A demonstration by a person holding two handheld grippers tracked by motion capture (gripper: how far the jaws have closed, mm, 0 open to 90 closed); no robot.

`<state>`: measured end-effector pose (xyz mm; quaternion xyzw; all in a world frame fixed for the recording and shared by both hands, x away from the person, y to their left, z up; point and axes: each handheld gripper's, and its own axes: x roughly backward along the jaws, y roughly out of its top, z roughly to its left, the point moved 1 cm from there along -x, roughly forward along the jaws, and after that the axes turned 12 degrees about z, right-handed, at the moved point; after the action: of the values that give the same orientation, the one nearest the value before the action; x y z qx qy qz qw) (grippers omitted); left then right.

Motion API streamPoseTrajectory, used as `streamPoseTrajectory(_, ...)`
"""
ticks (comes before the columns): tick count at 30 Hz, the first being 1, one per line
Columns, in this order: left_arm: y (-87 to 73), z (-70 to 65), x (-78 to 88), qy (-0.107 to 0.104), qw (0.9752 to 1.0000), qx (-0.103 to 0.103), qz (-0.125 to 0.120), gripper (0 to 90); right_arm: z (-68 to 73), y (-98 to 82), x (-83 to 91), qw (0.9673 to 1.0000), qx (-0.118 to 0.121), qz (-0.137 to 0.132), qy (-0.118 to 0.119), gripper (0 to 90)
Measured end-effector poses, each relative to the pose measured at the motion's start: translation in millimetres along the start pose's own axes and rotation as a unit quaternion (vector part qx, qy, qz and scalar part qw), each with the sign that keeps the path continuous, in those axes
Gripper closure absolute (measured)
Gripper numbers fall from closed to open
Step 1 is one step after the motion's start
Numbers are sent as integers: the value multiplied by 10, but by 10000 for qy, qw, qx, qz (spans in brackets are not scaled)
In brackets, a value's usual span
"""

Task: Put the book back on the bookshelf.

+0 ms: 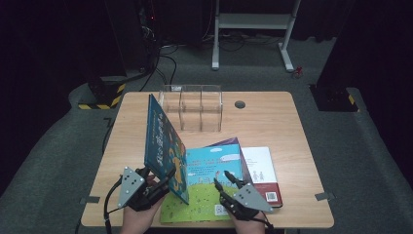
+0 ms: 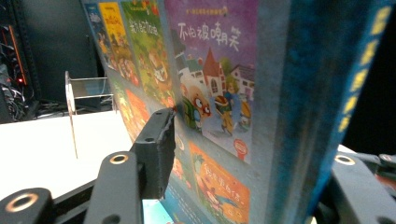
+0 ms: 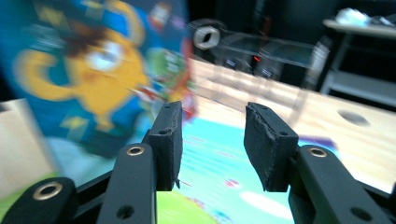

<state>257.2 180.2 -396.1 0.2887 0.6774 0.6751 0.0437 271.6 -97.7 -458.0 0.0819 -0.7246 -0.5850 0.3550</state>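
Hardback stiffness is what I would count on with the blue picture book (image 1: 163, 146): a thin, rigid board cover, probably glossy and apt to slide, so a hold near its lower corner by the spine looks right. It stands tilted on edge just left of the green-covered book (image 1: 209, 187) lying flat, in front of the clear rack (image 1: 192, 108). The left gripper (image 1: 163, 181) is clamped on its lower edge. The left gripper view gives the back cover's small pictures (image 2: 205, 98). The right gripper (image 3: 212, 140) hangs over the green-covered book, jaws apart and empty
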Motion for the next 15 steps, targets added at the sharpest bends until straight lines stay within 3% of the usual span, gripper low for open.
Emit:
streamPoseTrajectory(2, -1, 15, 8, 18, 10000, -50, 2, 492, -154, -57, -9, 9998, -79, 136, -134, 568)
streamPoseTrajectory(6, -6, 47, 20, 57, 10000, -66, -42, 528, -443, -196, -11, 9976, -475, 321, -397, 553)
streamPoseTrajectory(11, -10, 104, 31, 101, 9999, -86, -55, 585, -569, -271, -43, 9954, -644, 476, -525, 544)
streamPoseTrajectory(15, -13, 131, 43, 128, 9998, -104, -54, 603, -603, -265, -13, 9952, -545, 465, -669, 541)
